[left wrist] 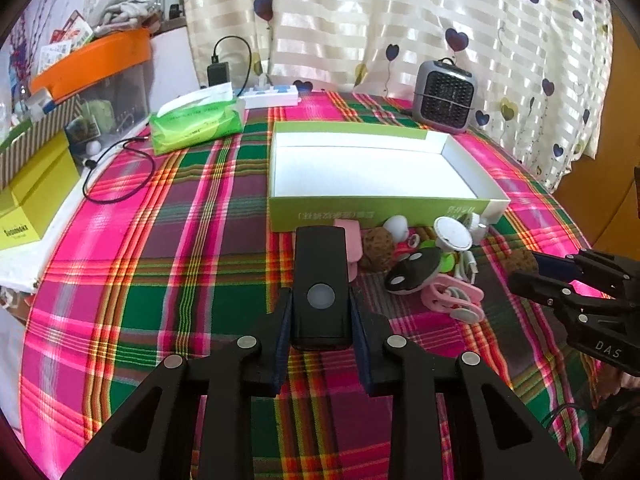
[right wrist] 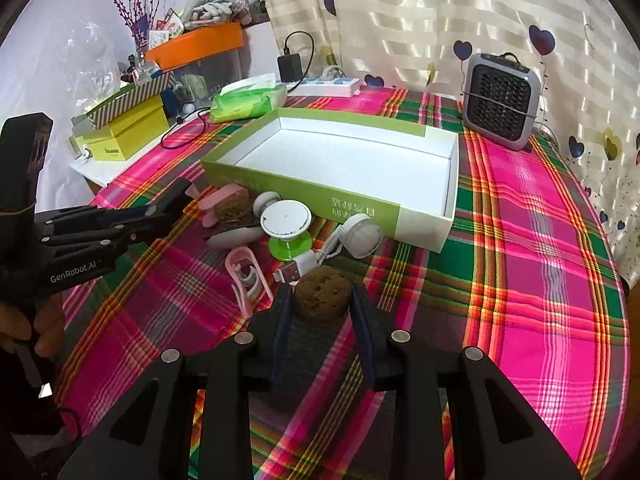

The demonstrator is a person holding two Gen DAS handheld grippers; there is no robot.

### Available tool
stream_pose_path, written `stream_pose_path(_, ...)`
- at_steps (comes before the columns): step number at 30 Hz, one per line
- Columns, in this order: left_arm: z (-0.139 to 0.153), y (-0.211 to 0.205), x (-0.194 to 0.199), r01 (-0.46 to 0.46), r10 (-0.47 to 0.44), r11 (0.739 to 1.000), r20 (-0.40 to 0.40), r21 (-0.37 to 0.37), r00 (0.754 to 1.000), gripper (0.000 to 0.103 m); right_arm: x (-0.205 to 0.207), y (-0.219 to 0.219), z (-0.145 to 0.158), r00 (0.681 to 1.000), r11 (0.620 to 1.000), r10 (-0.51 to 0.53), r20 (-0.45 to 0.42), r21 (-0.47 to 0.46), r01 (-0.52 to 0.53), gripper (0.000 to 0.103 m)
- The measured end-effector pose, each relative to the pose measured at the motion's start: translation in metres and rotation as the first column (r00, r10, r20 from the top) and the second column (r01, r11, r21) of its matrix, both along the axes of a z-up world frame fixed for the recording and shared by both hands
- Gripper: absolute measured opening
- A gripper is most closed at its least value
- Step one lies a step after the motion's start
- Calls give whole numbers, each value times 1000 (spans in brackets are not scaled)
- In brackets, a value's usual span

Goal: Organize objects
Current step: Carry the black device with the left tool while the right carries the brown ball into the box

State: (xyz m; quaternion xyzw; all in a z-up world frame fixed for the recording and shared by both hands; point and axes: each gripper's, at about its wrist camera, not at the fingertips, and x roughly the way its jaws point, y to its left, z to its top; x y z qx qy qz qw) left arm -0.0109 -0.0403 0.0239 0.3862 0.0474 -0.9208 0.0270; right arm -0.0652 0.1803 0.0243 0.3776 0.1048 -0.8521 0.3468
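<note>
The left tool (left wrist: 320,312) is closed on a black device (left wrist: 320,280), its pads pressed to the two long sides; the device has a round pale button on top and points away toward the box. The right tool (right wrist: 322,304) grips a brown, rough ball (right wrist: 320,294) between its pads, jaws part way apart to fit it.

Just beyond both tools lies a cluster of small things on the desk (right wrist: 540,280), which is covered in pink, green and red plaid. In it are a white disc on a green base (right wrist: 286,220), a round white charger (right wrist: 362,236) with a cable and USB plug (right wrist: 290,272), a pink clip (right wrist: 246,276), a second brown ball (left wrist: 378,248) and a black-and-white oval piece (left wrist: 412,270). The cluster sits against the near wall of the box.

The box (right wrist: 280,182) is open, shallow, green outside and white inside, with nothing in it. It lies far of the cluster, near the middle of the desk.

Farther off, a grey fan heater (right wrist: 500,100) stands at the far right. A green tissue pack (left wrist: 196,124) lies at the far left, with a white power strip (left wrist: 272,96) and a black adapter (left wrist: 218,72) behind it. Yellow boxes (left wrist: 36,192) sit off the left edge, and a curtain (left wrist: 400,20) with hearts hangs behind.
</note>
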Motion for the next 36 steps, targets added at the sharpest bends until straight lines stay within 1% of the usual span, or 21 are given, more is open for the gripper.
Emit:
stream_pose_path(12, 14, 14, 2, 35, -35, 999, -33, -14, 999, 25, 5, -4, 11, 999, 1000, 14, -34, -12, -14, 31)
stream_pose_path(21, 17, 22, -9, 58, -59, 998, -39, -13, 998, 25, 0, -12, 16, 998, 1000, 23, -51, -13, -24, 31)
stream_pose_path(36, 29, 32, -37, 92, -94, 995, -62, -36, 994, 25, -18, -28, 29, 995, 999, 35, -89, -6, -36, 31)
